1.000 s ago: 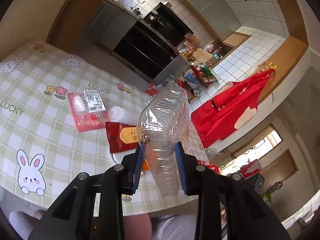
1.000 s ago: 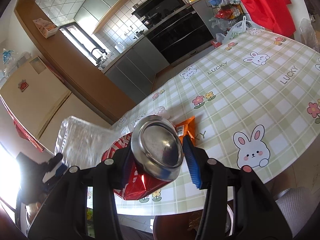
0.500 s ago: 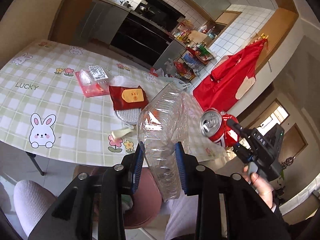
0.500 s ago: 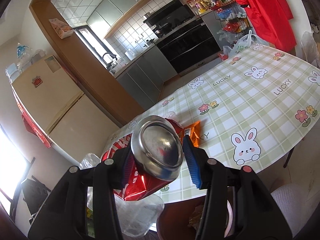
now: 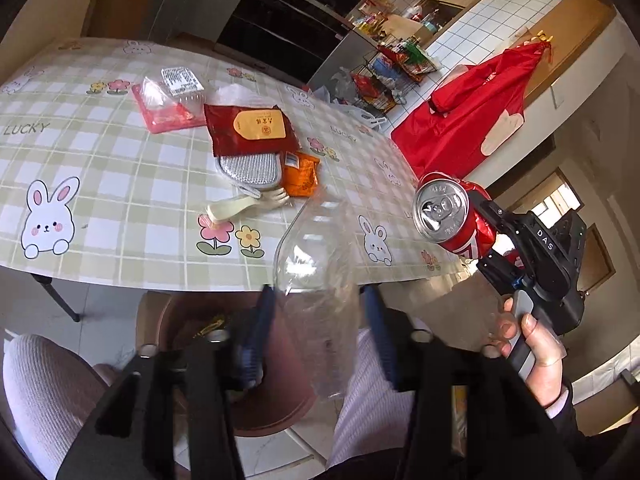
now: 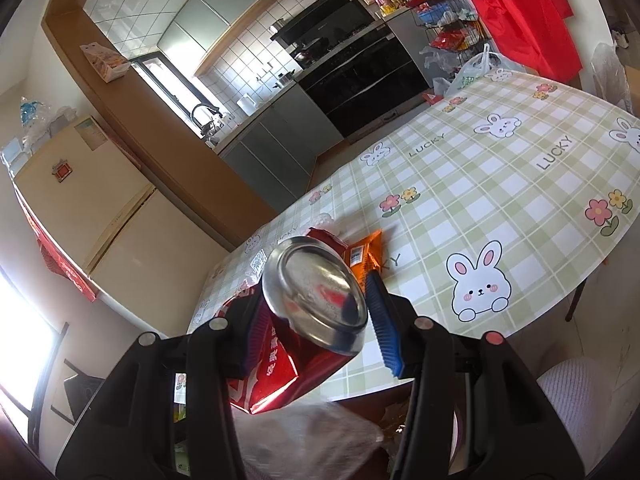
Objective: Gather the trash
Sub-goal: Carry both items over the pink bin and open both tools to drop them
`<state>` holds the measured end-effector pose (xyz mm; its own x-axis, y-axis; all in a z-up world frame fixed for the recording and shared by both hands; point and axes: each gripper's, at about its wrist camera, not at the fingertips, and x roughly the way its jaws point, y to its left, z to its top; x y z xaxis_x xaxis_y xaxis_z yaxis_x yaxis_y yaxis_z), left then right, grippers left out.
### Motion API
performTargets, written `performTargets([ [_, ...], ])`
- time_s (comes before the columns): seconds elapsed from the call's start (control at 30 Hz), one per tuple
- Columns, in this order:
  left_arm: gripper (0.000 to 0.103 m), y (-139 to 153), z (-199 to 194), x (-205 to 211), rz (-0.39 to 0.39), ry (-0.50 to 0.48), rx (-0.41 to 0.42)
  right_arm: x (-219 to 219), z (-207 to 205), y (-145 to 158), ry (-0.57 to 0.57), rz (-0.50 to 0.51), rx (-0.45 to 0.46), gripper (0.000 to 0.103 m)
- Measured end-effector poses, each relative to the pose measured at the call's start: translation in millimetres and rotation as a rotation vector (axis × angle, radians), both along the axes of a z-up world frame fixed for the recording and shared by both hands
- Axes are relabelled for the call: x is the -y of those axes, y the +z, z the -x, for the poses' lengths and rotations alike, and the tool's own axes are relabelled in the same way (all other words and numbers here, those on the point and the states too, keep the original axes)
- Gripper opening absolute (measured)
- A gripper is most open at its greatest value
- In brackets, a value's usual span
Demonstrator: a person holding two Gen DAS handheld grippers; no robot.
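Observation:
My left gripper (image 5: 318,336) has its jaws spread wider than the clear plastic container (image 5: 318,264) between them; the container is blurred and hangs over a brown bin (image 5: 264,396) on the floor. My right gripper (image 6: 316,320) is shut on a crushed red soda can (image 6: 304,320), held off the table's near edge. The can (image 5: 448,212) and right gripper also show in the left wrist view. The clear container shows blurred at the bottom of the right wrist view (image 6: 312,432).
On the checked table (image 5: 100,184) lie a pink packet with a clear tray (image 5: 168,100), a dark red pouch (image 5: 252,128), a silver foil pouch (image 5: 248,168), an orange wrapper (image 5: 302,174) and a cream plastic spoon (image 5: 244,206). My knees flank the bin.
Both grippers pulled back from the table toward the bin. The left jaws have spread and the clear container is slipping down between them. The right gripper still holds the can.

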<state>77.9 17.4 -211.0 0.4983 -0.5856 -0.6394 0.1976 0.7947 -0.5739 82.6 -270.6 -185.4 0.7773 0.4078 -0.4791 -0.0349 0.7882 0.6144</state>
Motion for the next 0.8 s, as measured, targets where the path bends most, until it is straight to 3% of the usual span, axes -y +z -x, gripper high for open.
performTargets([
  [0.17, 0.071, -8.6, -5.0, -5.1, -0.016, 0.044, -0.021, -3.9, -2.3, -4.2, 0.014, 0.010, -0.012, 0.049],
  [0.27, 0.080, -3.3, -2.3, -21.1, -0.023, 0.125, 0.003, -8.9, -2.7, -4.0, 0.031, 0.021, -0.012, 0.049],
  [0.4, 0.094, 9.3, 5.9, -44.8, -0.098, 0.258, 0.061, -21.5, -0.4, -1.8, 0.069, 0.046, -0.010, 0.049],
  [0.57, 0.097, 24.0, 16.1, -75.8, -0.163, 0.414, 0.108, -40.4, 5.2, -2.2, 0.121, 0.081, -0.021, 0.049],
  [0.8, 0.097, 21.6, 26.8, -95.4, -0.196, 0.495, 0.094, -64.0, 10.9, -9.1, 0.187, 0.120, -0.067, 0.049],
])
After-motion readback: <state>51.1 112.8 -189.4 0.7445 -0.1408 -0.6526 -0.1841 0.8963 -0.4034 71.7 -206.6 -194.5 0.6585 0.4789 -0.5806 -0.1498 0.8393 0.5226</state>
